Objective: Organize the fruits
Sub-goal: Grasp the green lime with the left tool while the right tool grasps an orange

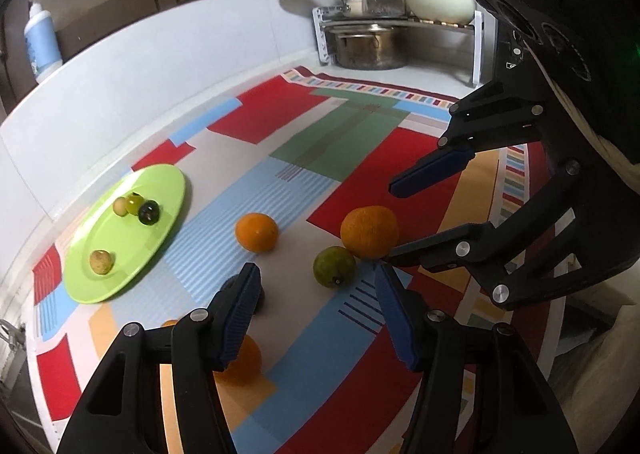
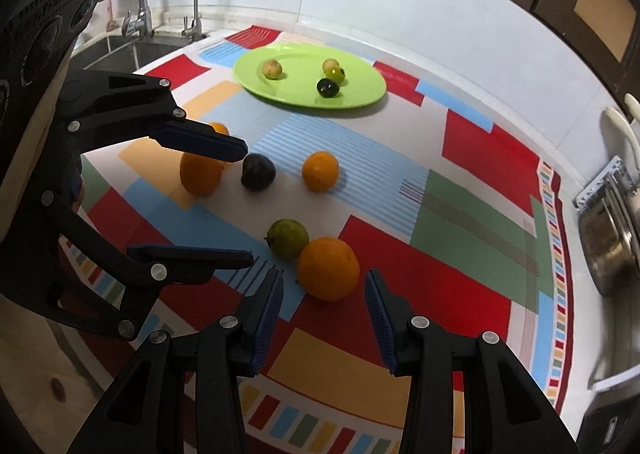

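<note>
right wrist: tongs (image 2: 324, 308) gaping, orange (image 2: 328, 268) ahead.

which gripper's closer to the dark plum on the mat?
Left. The left gripper hangs open right over the dark plum, one pad partly hiding it. The right gripper, also open, sits farther off, facing the big orange beside the lime.

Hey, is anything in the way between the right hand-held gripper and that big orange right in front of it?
Nothing visible blocks it. The right hand-held gripper is open with the big orange just ahead of its fingertips. A green lime touches the orange's far left side, beyond it, not in the approach path.
</note>
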`<move>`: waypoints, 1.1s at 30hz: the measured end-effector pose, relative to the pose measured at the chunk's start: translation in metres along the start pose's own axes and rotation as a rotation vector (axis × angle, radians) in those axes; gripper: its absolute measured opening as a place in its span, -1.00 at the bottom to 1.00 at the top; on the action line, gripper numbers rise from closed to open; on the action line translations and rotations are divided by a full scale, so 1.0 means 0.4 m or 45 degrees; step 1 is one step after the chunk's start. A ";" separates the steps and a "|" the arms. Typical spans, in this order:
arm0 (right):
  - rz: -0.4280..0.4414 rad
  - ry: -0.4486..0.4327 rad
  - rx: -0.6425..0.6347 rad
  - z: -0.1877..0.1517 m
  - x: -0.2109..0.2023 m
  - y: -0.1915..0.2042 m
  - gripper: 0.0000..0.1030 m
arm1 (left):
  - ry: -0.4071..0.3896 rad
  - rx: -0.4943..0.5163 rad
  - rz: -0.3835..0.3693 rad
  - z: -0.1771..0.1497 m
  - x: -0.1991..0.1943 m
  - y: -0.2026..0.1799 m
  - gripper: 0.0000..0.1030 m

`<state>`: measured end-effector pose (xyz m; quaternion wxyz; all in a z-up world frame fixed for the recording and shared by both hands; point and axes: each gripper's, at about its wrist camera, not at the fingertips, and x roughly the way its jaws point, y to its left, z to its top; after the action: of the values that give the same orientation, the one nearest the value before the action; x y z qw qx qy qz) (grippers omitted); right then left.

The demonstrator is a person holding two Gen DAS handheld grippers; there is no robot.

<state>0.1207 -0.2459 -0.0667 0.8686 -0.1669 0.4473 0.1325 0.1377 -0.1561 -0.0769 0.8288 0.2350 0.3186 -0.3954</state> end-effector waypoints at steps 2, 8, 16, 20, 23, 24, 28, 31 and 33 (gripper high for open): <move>0.012 0.006 0.003 -0.001 0.011 -0.004 -0.16 | 0.012 -0.014 -0.013 0.000 0.011 0.002 0.07; 0.037 0.018 0.028 -0.002 0.038 -0.021 -0.16 | 0.054 -0.071 -0.045 -0.001 0.041 0.012 -0.04; 0.091 0.006 0.077 -0.003 0.058 -0.043 -0.16 | 0.080 -0.164 -0.088 0.004 0.071 0.029 -0.20; 0.126 0.005 0.103 -0.007 0.063 -0.051 -0.16 | 0.088 -0.173 -0.096 0.008 0.082 0.025 -0.30; 0.149 0.008 0.139 -0.012 0.066 -0.060 -0.19 | 0.091 -0.181 -0.109 0.011 0.086 0.023 -0.42; 0.154 0.008 0.145 -0.014 0.067 -0.061 -0.21 | 0.095 -0.182 -0.118 0.011 0.087 0.022 -0.46; 0.148 -0.007 0.155 -0.017 0.063 -0.058 -0.22 | 0.100 -0.199 -0.115 0.011 0.082 0.022 -0.46; 0.148 -0.014 0.172 -0.020 0.061 -0.058 -0.23 | 0.104 -0.228 -0.088 0.010 0.067 0.027 -0.46; 0.150 -0.021 0.186 -0.019 0.058 -0.061 -0.23 | 0.101 -0.250 -0.080 0.010 0.058 0.032 -0.46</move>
<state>0.1375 -0.2692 -0.0857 0.8728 -0.0754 0.4577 0.1516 0.1605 -0.1631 -0.0891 0.8217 0.1582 0.3956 -0.3785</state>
